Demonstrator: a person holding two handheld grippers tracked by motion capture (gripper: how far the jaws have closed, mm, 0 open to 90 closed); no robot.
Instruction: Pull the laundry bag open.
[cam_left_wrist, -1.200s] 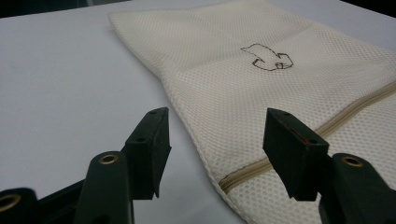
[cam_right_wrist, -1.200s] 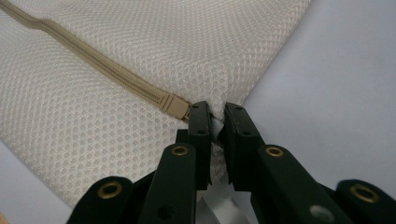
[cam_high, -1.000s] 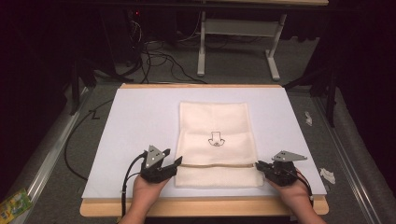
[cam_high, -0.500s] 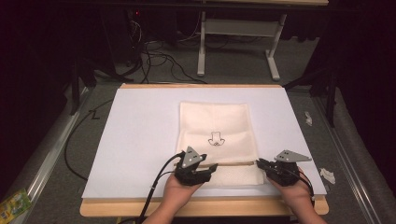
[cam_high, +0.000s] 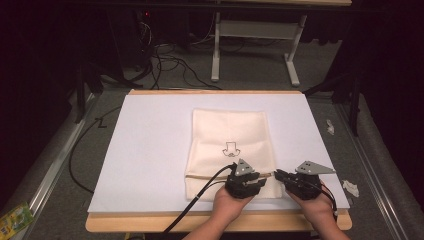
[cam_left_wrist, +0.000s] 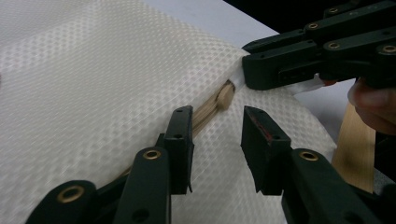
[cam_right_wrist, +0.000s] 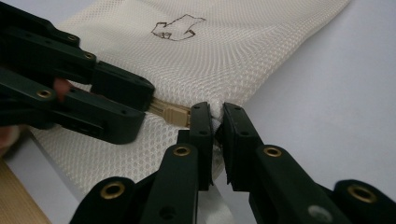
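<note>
A cream mesh bag (cam_high: 230, 130) with a small black drawing lies flat on the white sheet (cam_high: 150, 150). A tan zipper (cam_high: 210, 175) runs across its near end. My right gripper (cam_high: 277, 175) (cam_right_wrist: 215, 126) is shut on the bag's right edge, just past the zipper's end. My left gripper (cam_high: 261, 180) (cam_left_wrist: 217, 140) points at it from the left, tips nearly meeting it. Its jaws have just been closing and still stand apart over the mesh. The tan zipper pull (cam_left_wrist: 225, 95) (cam_right_wrist: 173, 113) sits just beyond their tips, not pinched.
The sheet covers a wooden table whose front edge (cam_high: 150, 222) shows near the person's hands. Scraps of crumpled paper (cam_high: 350, 187) lie at the right. Cables and a metal table frame (cam_high: 250, 30) stand on the floor behind. A green packet (cam_high: 15, 217) lies at bottom left.
My left gripper has slid right along the zipper, from the bag's left edge to close beside the right gripper. The right gripper has stayed put on the bag's edge.
</note>
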